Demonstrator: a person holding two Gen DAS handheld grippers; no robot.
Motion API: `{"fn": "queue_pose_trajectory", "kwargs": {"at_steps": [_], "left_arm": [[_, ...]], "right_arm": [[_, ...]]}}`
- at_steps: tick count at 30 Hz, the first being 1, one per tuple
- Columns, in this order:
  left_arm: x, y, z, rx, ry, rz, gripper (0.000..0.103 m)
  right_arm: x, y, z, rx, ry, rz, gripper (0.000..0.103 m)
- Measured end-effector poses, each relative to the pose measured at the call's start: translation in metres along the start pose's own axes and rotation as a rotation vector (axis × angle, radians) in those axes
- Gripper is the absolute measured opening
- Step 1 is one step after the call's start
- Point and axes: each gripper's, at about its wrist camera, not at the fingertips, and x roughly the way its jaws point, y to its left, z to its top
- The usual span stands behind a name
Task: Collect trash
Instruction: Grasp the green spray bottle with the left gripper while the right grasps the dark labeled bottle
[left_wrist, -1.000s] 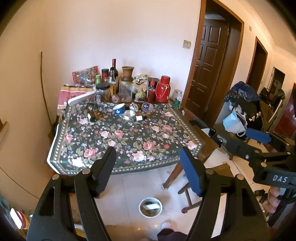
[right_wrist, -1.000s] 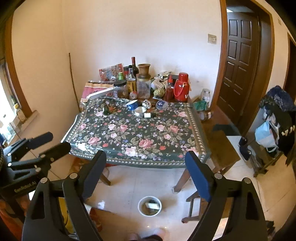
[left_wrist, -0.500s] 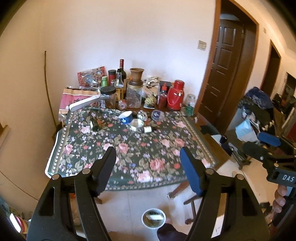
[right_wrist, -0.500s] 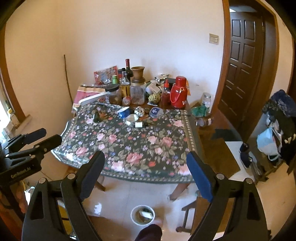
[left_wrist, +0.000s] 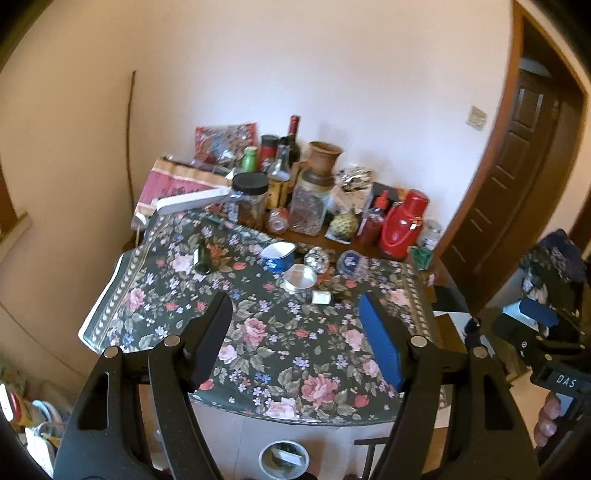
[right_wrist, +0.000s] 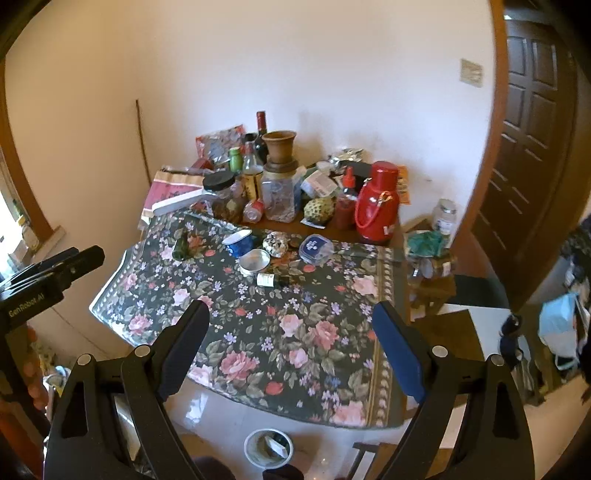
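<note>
A table with a dark floral cloth (left_wrist: 288, 354) (right_wrist: 295, 332) lies ahead of both grippers. On it lie a small dark green bottle (left_wrist: 202, 258) (right_wrist: 181, 248), a small white-labelled vial (left_wrist: 320, 297) (right_wrist: 266, 279), a metal tin (left_wrist: 300, 277) (right_wrist: 254, 260), a blue cup (left_wrist: 277, 254) (right_wrist: 238, 242) and a blue-lidded container (left_wrist: 351, 263) (right_wrist: 314, 248). A small round bin (left_wrist: 283, 459) (right_wrist: 269, 446) with scraps stands on the floor below the near edge. My left gripper (left_wrist: 295, 328) and right gripper (right_wrist: 291, 336) are both open and empty, above the near edge.
Bottles, jars, a clay vase (right_wrist: 280, 147) and a red thermos (left_wrist: 402, 225) (right_wrist: 376, 203) crowd the table's back by the wall. A dark wooden door (right_wrist: 532, 140) is at the right. A stool with clutter (right_wrist: 428, 258) stands by the table's right side.
Both grippers have risen and moved closer to the table, so it fills more of each view. Both stay open and empty.
</note>
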Motion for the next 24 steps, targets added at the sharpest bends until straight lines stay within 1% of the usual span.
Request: {"fn": "queue_pose_trajectory", "kwargs": {"at_steps": [3,6,9,13,16,17,21,24], "left_arm": [[0.017,0.010,0.005,-0.019,0.025,0.046,0.070],[0.038,0.027,0.011,-0.050,0.054,0.069,0.070],[0.065,0.049,0.022,-0.065,0.083,0.083,0.070],[0.102,0.079,0.037,-0.060,0.113,0.079,0.070],[0.138,0.103,0.052,-0.053,0.150,0.074,0.070],[0.150,0.111,0.056,-0.052,0.159,0.071,0.070],[0.211,0.140,0.066,-0.046,0.237,0.061,0.070],[0.249,0.153,0.066,-0.031,0.295,0.054,0.070]], "right_arm": [[0.024,-0.007,0.007,0.029,0.045,0.047,0.088],[0.051,-0.011,0.013,0.069,0.093,0.090,0.088],[0.077,-0.012,0.018,0.109,0.144,0.101,0.088],[0.111,-0.010,0.025,0.183,0.183,0.076,0.088],[0.148,-0.008,0.029,0.288,0.228,0.010,0.088],[0.160,-0.010,0.030,0.320,0.247,0.001,0.088],[0.217,-0.009,0.028,0.441,0.326,-0.033,0.088],[0.255,-0.009,0.025,0.526,0.371,-0.049,0.084]]}}
